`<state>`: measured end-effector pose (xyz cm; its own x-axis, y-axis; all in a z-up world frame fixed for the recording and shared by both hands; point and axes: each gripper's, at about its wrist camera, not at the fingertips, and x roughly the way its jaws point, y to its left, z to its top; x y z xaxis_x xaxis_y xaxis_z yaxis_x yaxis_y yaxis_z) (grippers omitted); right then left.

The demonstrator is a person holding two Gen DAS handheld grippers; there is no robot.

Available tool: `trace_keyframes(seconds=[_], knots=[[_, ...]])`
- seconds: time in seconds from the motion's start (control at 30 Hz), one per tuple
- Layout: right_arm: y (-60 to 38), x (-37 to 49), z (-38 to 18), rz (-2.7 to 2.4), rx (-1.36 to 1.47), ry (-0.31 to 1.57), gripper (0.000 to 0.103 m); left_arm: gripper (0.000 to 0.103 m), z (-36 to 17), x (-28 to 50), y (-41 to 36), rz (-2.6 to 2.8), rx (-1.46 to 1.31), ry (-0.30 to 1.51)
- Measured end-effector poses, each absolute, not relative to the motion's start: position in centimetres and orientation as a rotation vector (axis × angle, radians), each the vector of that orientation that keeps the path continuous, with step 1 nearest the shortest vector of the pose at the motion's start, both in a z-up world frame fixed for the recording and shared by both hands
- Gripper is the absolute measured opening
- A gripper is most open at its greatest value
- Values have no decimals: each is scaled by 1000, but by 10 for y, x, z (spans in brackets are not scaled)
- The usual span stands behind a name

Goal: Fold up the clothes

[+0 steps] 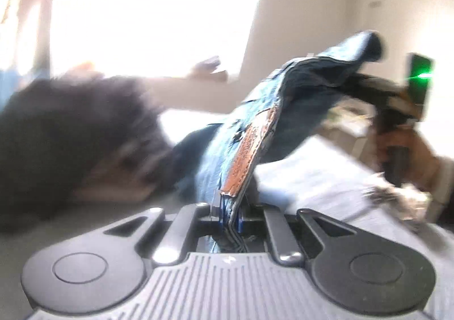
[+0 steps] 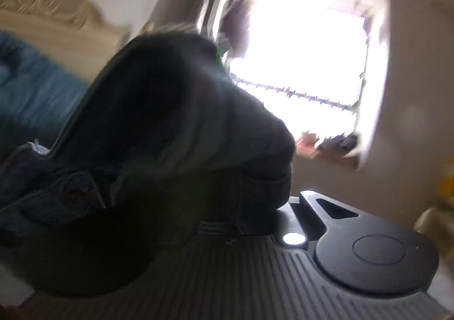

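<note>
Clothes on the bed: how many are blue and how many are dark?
Blue: 1, the jeans, pinched by the left gripper and the right gripper.
Dark: 1, a heap on the bed.
Total: 2

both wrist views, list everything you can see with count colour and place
jeans: one pair, blue denim with a brown leather waistband patch, lifted between both grippers
dark garment: one, dark brown-black, on the bed left of the jeans, blurred
bed: one, pale sheet, under the jeans
headboard: one, cream, carved, upper left in the right wrist view
blue bedding: one, below the headboard
window: one, bright white, behind
left gripper: one, black, shut on the waistband
right gripper: one, black, shut on the jeans
hand: one, holding the right gripper's handle
</note>
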<state>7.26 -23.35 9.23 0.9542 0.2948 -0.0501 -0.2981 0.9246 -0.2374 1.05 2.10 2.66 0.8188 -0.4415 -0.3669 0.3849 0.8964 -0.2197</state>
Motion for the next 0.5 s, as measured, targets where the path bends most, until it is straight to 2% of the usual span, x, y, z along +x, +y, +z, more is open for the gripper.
trace_keyframes(seconds=[0.2, 0.5], knots=[[-278, 12, 150, 128, -272, -184, 7, 9, 62, -3, -21, -818, -294, 379], [-315, -98, 229, -91, -422, -457, 7, 9, 109, 4, -20, -1175, -559, 301]])
